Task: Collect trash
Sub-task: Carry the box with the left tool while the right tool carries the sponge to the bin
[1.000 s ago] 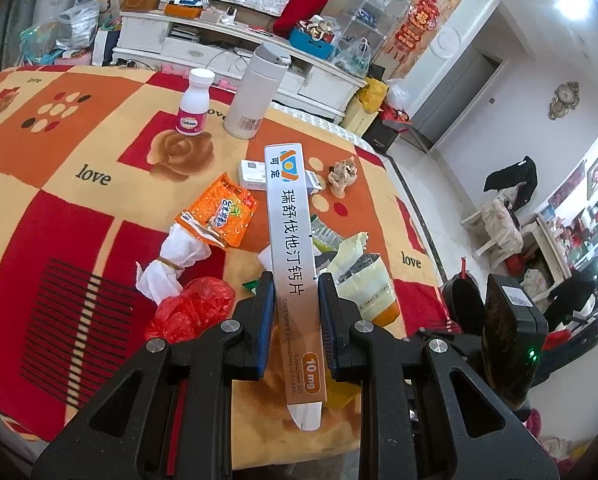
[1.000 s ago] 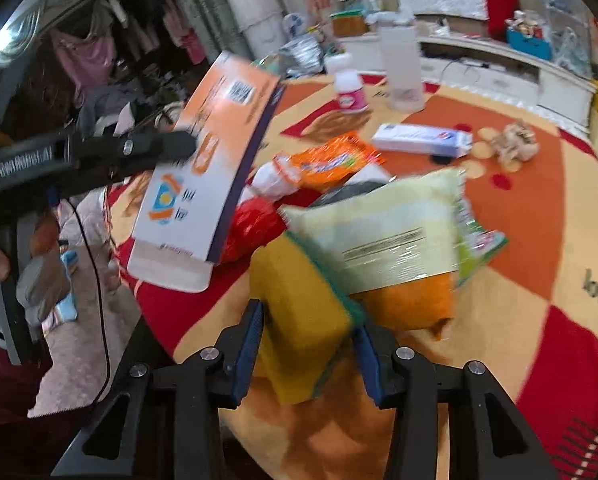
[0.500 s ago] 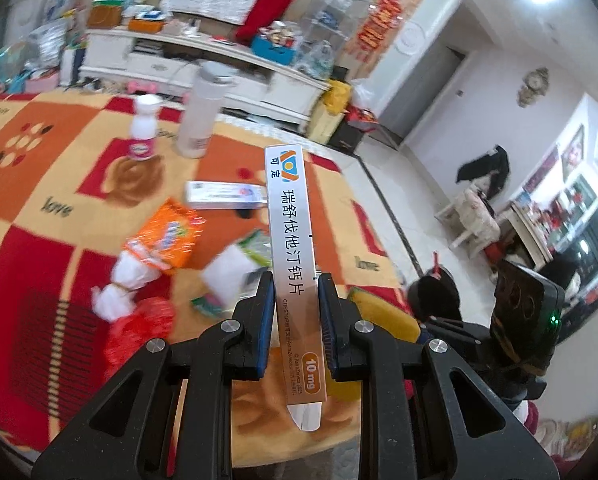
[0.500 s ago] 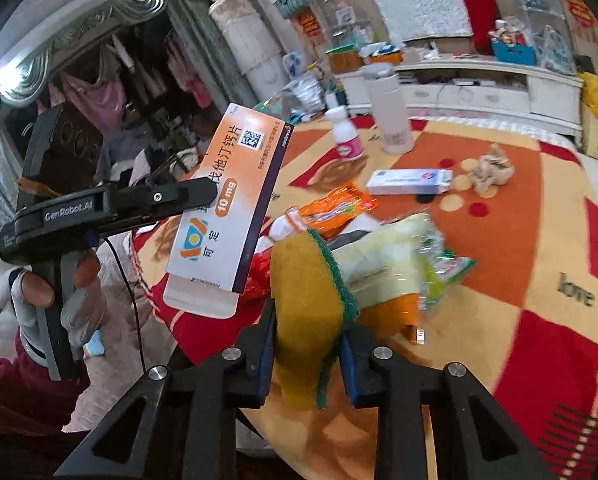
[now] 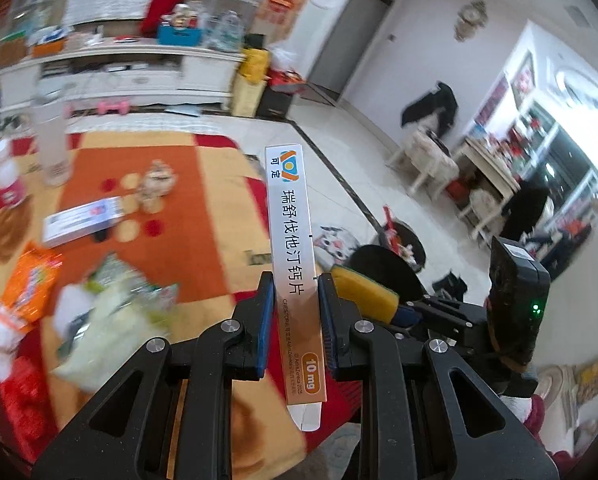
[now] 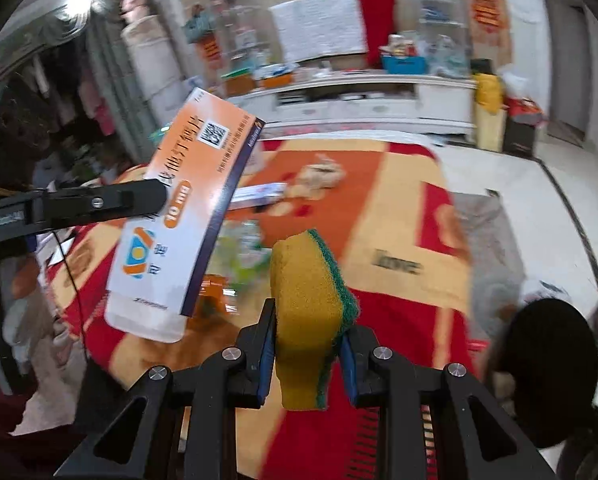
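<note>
Trash lies scattered over the big red-and-orange blanket [image 5: 203, 216] that covers the table: a pale crumpled bag [image 5: 111, 320], an orange snack wrapper [image 5: 29, 284], red plastic [image 5: 19, 400] and a flat white box [image 5: 83, 222], all blurred in the left wrist view. Beyond the blanket's far edge, low on the floor, sits a round dark bin [image 5: 383, 268] with a black liner; it looks open, though I cannot tell how full it is. The person carries two pieces clear of the blanket. The left gripper [image 5: 293, 316] is clamped on a long orange-and-white medicine carton [image 5: 295, 264], held by its narrow faces near the lower end, so most of its length sticks out ahead of the jaws. The right gripper [image 6: 307, 344] is squeezed tight on a yellow sponge with a green scrub side [image 6: 307, 300], which bulges above the pads. The two tools are just beside each other, the sponge nearly at the left gripper's side. What worries me is the carton: gripped so near one end, it could pivot or slip if it clips the bin rim. The sponge, springy under pressure, may cling to one pad on release and drop outside the bin.
</note>
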A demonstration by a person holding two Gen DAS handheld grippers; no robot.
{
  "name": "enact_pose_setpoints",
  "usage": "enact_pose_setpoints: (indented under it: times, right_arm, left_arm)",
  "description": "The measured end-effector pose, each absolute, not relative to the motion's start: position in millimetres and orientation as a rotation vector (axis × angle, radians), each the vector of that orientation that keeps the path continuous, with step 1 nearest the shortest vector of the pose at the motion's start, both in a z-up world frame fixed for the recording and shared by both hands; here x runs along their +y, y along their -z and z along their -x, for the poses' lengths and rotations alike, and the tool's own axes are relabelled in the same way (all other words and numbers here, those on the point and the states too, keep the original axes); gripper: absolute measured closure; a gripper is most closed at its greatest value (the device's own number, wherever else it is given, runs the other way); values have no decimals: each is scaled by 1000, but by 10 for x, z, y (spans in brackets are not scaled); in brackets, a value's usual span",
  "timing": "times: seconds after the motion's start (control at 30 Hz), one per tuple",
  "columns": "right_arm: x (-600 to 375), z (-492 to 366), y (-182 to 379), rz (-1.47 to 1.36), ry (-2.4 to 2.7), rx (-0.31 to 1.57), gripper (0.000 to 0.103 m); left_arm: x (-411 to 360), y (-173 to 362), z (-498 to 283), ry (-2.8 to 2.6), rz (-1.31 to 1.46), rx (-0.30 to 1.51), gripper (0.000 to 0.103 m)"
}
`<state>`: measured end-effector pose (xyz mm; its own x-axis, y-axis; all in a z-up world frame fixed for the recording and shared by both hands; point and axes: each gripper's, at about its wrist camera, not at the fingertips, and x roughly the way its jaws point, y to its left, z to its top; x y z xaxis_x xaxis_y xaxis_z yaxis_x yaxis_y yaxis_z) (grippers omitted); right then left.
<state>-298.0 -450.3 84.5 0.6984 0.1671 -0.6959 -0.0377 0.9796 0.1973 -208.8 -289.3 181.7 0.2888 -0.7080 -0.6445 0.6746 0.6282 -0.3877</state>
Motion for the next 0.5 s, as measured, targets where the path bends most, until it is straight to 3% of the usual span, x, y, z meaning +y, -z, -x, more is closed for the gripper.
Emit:
enact_pose_setpoints:
  times: [0.5]
  right_arm:
    - [-5858, 3463, -628, -264, 191, 814, 77]
  left_arm:
    - [-4441, -1453, 2270, 1077, -45, 977, 84]
